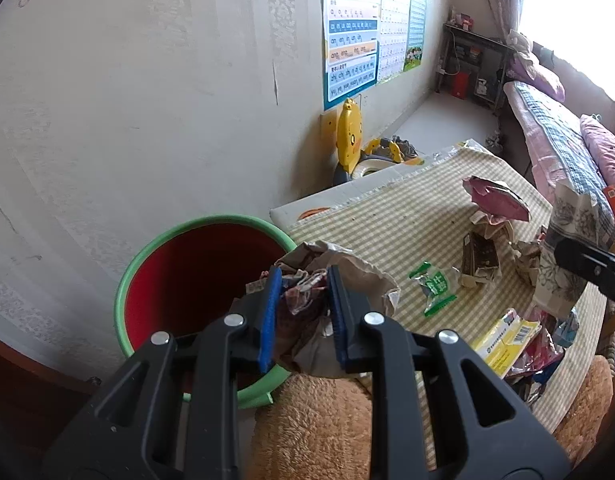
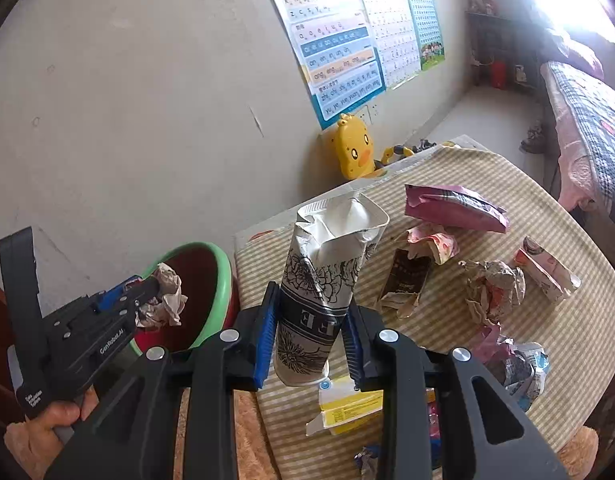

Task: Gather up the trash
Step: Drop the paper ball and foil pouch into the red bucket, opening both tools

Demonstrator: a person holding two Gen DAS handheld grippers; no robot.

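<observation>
Left claw pinches crumpled paper at the bucket rim and should clear it before release; right claw grips a crushed paper cup above the desk.

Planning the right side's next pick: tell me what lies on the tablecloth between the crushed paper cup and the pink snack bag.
In the right wrist view, only bare striped tablecloth lies between the paper cup, clamped in the right hand-held gripper, and the pink snack bag.
</observation>
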